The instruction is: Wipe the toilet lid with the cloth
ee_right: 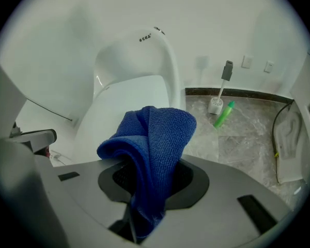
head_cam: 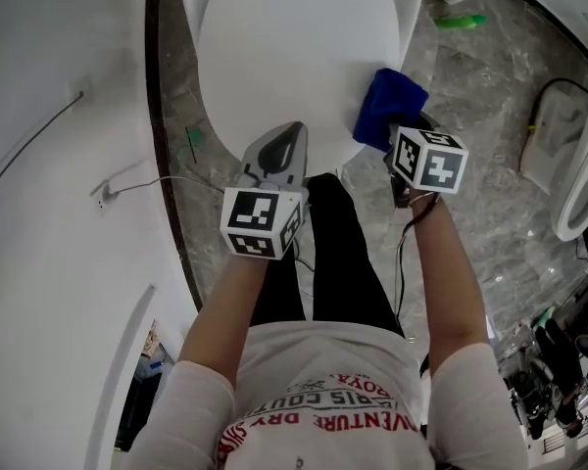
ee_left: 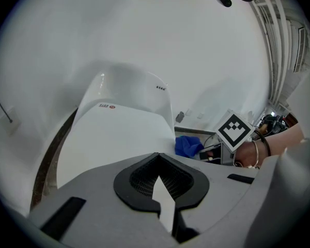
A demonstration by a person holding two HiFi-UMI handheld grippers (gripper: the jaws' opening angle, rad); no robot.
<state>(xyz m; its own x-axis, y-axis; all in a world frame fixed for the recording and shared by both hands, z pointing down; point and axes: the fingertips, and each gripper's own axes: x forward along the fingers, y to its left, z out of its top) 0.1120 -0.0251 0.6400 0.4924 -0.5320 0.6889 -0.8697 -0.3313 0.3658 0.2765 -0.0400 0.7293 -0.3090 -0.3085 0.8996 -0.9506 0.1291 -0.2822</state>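
Fingers on the right gripper (ee_right: 147, 190) pinched a bunched blue microfibre cloth (ee_right: 155, 133), the left gripper (ee_left: 160, 185) had its own pressed together empty, so pressing it flat on the white plastic toilet lid (head_cam: 284, 57) looked smartest.

Lighting's soft and even all round, pretty bright, with no single lamp you can pin down. In the head view the toilet lid (head_cam: 294, 76) is nearly blown out to flat white, and what shadows there are stay faint and soft-edged. The marble floor (head_cam: 490, 155) has a mild sheen but no hard glare. Both gripper views are heavy fisheye, with black corners and straight lines bending near the rim. The wall (ee_left: 144, 30) in the left one looks hazy and washed out. The cloth (ee_right: 157, 133) is crisp, weave showing.
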